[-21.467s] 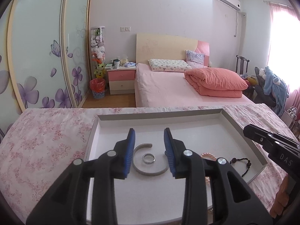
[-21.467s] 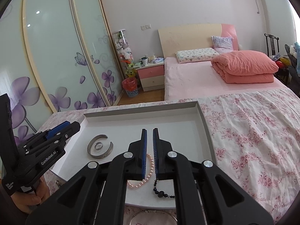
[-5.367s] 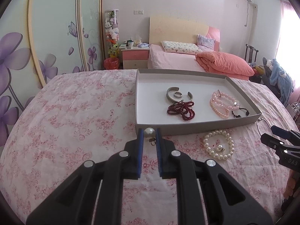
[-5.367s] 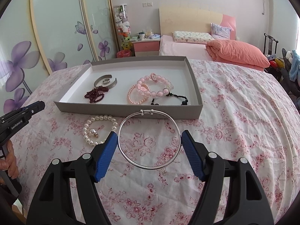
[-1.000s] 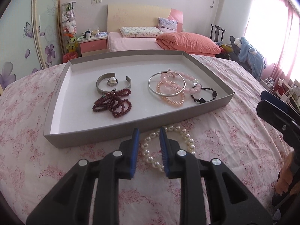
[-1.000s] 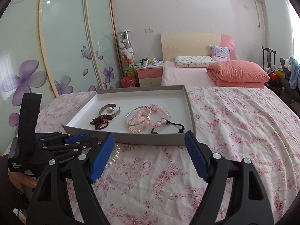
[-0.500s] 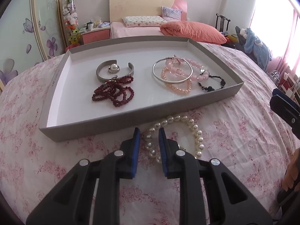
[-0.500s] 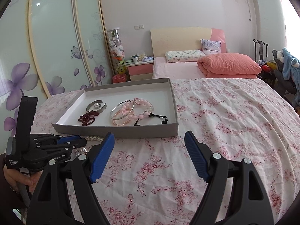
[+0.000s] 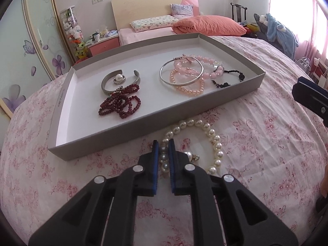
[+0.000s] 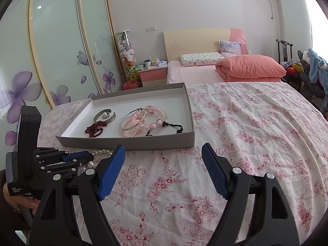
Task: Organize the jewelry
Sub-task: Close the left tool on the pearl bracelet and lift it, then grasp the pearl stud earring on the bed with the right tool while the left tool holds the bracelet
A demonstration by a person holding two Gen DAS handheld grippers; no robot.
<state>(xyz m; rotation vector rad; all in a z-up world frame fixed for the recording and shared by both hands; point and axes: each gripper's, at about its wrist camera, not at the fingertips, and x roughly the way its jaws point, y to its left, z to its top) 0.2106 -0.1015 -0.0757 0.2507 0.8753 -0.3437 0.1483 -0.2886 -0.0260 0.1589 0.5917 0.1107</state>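
- Left wrist view: the left claw (image 9: 163, 153) has just been closing and now has its blue pads clamped on the near-left stretch of the white pearl necklace (image 9: 213, 141). The necklace lies looped on the floral cloth (image 9: 256, 143) of the desk, just in front of the grey tray (image 9: 131, 129).
- In the tray lie a silver cuff (image 9: 106, 82) with a pearl ring (image 9: 119, 79) inside it, and dark red beads (image 9: 121, 105) touching the cuff's near edge. To the right are a silver bangle (image 9: 164, 76) over pink bead bracelets (image 9: 190, 89), then a black bead bracelet (image 9: 231, 78).
- A tip of the right claw (image 9: 307, 96) shows at the right edge.
- Right wrist view: the right claw (image 10: 163, 171) is held above the cloth with its pads wide apart and nothing between them. The left claw (image 10: 82, 156) sits low left, a hand (image 10: 18, 203) behind it, at the pearls (image 10: 102, 151) beside the tray's (image 10: 143, 142) front wall.
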